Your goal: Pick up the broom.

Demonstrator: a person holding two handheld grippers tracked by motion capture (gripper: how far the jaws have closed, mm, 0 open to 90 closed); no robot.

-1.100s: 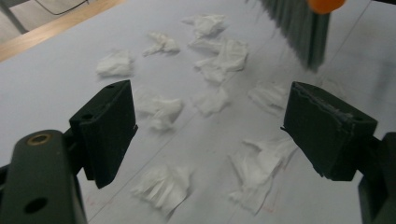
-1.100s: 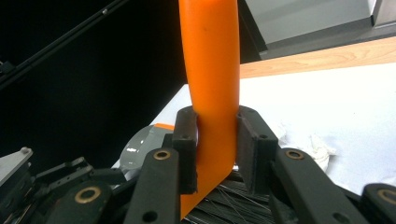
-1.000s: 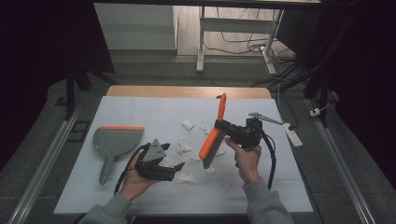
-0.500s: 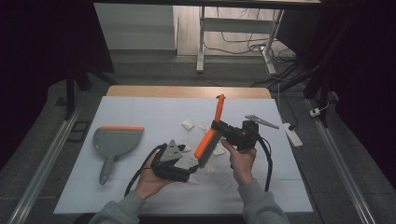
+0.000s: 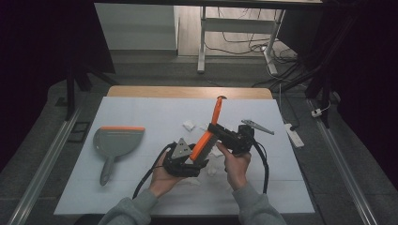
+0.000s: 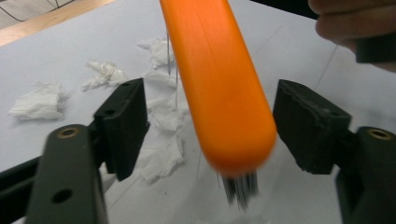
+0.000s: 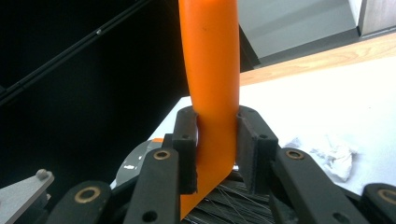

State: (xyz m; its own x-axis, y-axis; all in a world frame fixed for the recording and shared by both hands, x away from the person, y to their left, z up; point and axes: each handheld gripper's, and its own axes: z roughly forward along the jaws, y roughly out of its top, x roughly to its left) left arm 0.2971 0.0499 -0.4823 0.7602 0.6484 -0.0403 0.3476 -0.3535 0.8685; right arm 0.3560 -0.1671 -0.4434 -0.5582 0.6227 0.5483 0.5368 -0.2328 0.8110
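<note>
grey sleeves (image 5: 136,211), black grippers (brass-looking rivets), black cables (image 5: 262,161), grey triangular plate (image 5: 180,150).

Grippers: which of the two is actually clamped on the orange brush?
The right gripper: it pinches the brush by its handle. The left gripper has been closing around the brush's bristle end, with gaps at both pads.

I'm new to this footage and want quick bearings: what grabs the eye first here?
The orange brush, raised over the middle of the white table, clamped in the right gripper while the left gripper's jaws, just closing, flank its head without touching. Then crumpled paper scraps beneath, and a grey dustpan at the left.
</note>
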